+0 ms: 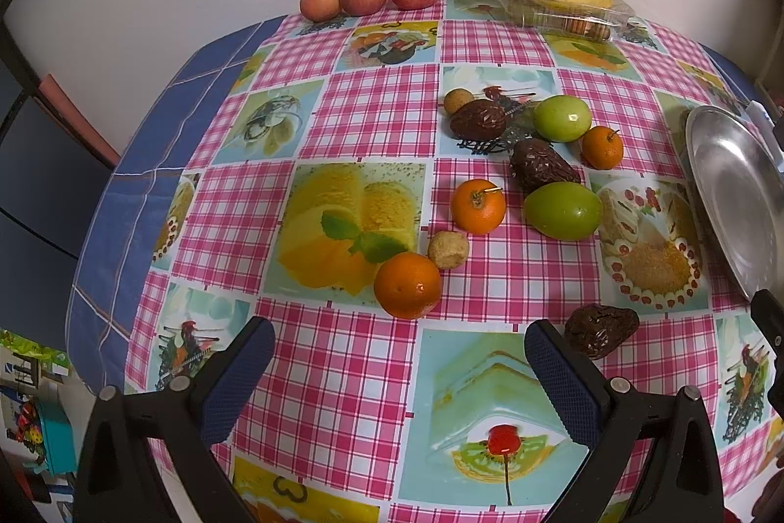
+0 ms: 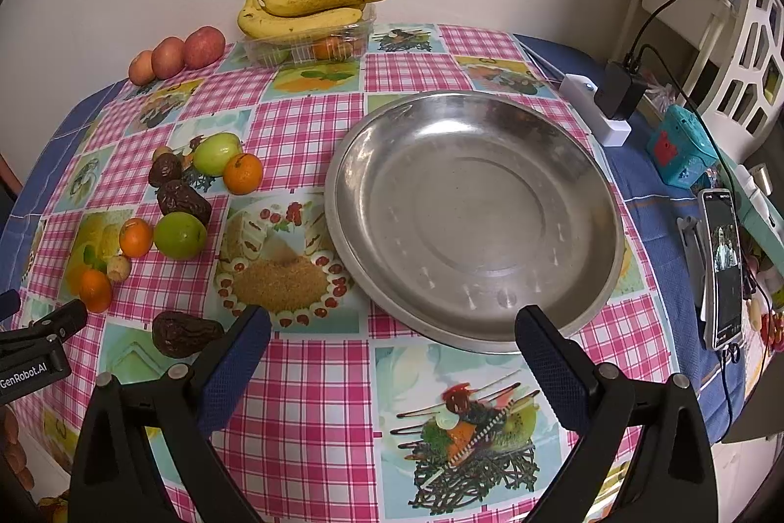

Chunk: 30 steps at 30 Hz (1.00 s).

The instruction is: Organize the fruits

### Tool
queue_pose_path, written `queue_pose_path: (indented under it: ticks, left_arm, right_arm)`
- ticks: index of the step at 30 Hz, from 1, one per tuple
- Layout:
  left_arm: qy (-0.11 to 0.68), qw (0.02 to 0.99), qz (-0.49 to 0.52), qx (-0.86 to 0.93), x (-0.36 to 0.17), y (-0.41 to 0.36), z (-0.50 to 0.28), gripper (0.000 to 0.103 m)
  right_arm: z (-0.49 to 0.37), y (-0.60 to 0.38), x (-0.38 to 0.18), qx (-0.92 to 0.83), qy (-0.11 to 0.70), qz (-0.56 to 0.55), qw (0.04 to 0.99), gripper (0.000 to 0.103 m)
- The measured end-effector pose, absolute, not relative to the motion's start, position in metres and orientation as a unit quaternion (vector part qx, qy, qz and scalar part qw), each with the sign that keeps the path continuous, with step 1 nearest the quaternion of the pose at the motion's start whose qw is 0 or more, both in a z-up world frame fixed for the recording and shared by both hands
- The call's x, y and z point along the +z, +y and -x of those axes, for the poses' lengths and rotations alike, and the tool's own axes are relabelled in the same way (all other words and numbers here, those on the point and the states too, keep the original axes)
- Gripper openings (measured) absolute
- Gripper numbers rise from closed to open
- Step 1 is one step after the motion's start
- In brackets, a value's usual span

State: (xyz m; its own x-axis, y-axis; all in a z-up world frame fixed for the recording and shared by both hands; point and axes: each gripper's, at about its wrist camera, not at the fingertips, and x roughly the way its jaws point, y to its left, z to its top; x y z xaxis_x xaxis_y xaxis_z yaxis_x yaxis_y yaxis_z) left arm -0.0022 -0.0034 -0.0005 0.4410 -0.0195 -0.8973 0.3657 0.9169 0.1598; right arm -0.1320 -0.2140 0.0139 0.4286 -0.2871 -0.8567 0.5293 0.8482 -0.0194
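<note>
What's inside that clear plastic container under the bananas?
Through the wall of the clear container, the right wrist view shows an orange fruit and something green. The bananas rest on top, covering the rest.

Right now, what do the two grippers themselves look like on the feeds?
The two look alike. The left gripper and right gripper each have two black angular plastic arms with silver pivot screws, ending in fingers faced with dark blue dimpled rubber pads. In the right wrist view, the left gripper's body shows white "GenRobot.AI" lettering. No cables or sleeves are visible.
</note>
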Motion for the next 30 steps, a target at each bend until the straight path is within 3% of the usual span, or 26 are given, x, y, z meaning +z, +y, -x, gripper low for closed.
queue_pose_path:
  ticks: [30]
  left_arm:
    - [0.518, 0.832, -0.166, -0.113, -0.0035, -0.0028, 0.0036, 0.103]
  right_arm:
    - [0.1322, -0.2146, 0.0143, -0.243, 0.476, -0.128, 0.835, 0.100]
